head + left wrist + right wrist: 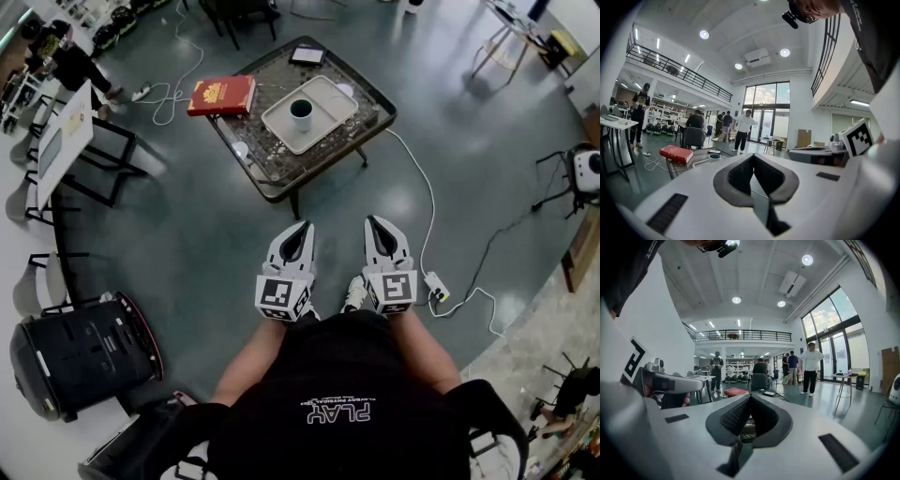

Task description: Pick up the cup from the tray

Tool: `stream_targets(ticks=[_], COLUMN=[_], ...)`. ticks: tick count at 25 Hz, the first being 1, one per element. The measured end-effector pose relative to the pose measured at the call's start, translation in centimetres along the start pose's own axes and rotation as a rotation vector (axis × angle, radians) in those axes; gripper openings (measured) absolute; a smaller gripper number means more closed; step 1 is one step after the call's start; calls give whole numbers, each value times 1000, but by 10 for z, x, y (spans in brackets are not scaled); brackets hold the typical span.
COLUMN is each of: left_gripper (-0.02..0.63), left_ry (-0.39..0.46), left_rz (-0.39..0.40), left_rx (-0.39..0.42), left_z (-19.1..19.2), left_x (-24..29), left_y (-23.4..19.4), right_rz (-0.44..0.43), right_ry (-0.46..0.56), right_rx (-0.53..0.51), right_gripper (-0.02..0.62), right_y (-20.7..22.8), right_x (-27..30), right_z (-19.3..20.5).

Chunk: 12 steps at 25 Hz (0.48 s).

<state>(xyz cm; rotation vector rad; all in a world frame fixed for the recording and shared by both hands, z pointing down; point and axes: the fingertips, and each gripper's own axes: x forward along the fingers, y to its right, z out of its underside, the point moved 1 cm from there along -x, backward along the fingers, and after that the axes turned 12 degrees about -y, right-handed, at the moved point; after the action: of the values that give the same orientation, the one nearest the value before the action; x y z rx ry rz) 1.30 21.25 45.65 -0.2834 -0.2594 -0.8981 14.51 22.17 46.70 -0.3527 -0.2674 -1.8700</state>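
Note:
A dark cup (301, 112) with a white rim stands on a pale tray (330, 97) on a low table (273, 175), far ahead of me. Both grippers hang near my waist, well short of that table. The left gripper (299, 229) and the right gripper (375, 223) point toward it side by side, each shut with nothing between the jaws. In the left gripper view the jaws (753, 157) meet, and the cup (714, 156) shows small beyond them. The right gripper view has its jaws (750, 397) closed too; the cup is hidden behind them.
A red book (221, 95) lies on the table's left end and a dark phone (307, 55) at its far end. A white cable runs over the floor to a power strip (437, 286). A black case (80, 352) sits at my left. People (811, 366) stand farther off.

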Motion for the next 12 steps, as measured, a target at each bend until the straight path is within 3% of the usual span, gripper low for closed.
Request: stream_targets(ticks=[12], left_gripper=[9], left_ry=[40], left_rz=[11], left_rx=[22], left_z=[-11], left_x=[-27], left_y=[-8], right_rz=[-5], right_ry=[34], right_rx=[-37], right_gripper=[9], right_y=[-36], right_x=[-4], right_z=[-19])
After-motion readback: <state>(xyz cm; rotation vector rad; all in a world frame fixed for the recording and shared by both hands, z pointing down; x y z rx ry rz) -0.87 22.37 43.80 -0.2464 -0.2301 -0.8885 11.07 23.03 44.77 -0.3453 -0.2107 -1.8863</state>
